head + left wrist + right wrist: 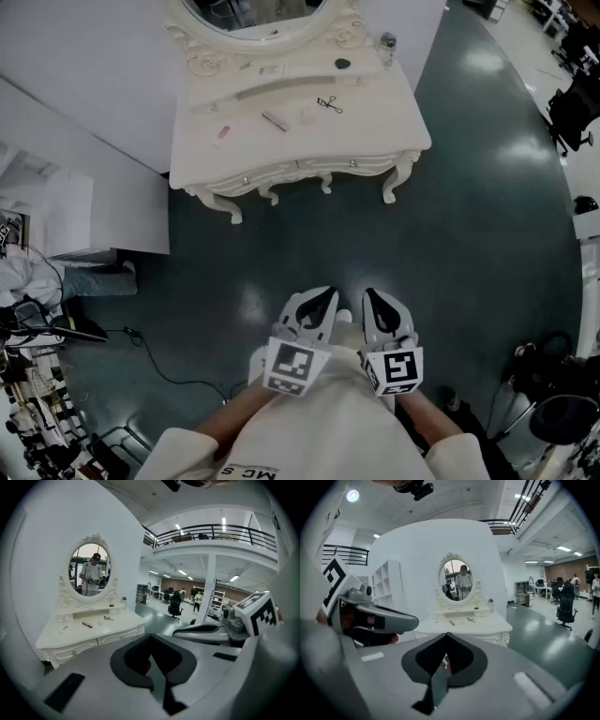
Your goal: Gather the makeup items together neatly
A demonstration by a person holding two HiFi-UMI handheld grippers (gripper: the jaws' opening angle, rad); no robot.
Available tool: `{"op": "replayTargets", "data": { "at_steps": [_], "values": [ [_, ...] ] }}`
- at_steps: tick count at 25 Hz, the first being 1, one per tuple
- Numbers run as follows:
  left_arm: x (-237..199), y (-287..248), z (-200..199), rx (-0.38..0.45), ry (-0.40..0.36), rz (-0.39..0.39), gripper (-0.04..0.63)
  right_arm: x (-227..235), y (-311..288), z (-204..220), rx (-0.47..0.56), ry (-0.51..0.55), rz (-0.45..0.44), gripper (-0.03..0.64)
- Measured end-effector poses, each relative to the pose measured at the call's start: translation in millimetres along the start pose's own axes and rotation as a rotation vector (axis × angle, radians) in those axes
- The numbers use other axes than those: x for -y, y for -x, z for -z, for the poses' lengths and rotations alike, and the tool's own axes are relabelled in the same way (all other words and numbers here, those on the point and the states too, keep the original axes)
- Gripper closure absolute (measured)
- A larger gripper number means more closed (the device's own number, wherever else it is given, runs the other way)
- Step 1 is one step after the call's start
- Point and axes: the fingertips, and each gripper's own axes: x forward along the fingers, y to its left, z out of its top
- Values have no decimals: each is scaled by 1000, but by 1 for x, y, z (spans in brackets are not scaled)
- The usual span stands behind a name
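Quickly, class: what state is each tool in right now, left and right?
Left tool: closed, holding nothing.
Right tool: closed, holding nothing.

Cream-white table (pixel 300 155) with carved scrollwork. Dark teal, glossy floor (pixel 450 234). White wall (pixel 84 84). Pale grey left gripper (pixel 323 298) and right gripper (pixel 373 300), black inside the jaws. Black-and-white square markers on each cube (pixel 289 366). Off-white clothing (pixel 319 412). Small black tool (pixel 329 104) and pinkish stick (pixel 275 120) on the cream top.

Dim overhead lighting, floor glare, fisheye-warped edges.
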Motion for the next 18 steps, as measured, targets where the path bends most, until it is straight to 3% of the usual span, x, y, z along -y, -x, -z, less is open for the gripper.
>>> {"op": "replayTargets", "data": {
  "at_steps": [7, 13, 18],
  "values": [
    [23, 10, 16, 14, 9, -16, 597, -4, 20, 22, 27, -7, -45, 615],
    [49, 32, 31, 24, -15, -45, 597, -17, 43, 33, 63, -109, -103, 612],
    [44, 42, 38, 27, 10, -78, 597, -14, 42, 34, 76, -129, -83, 612]
  ]
}}
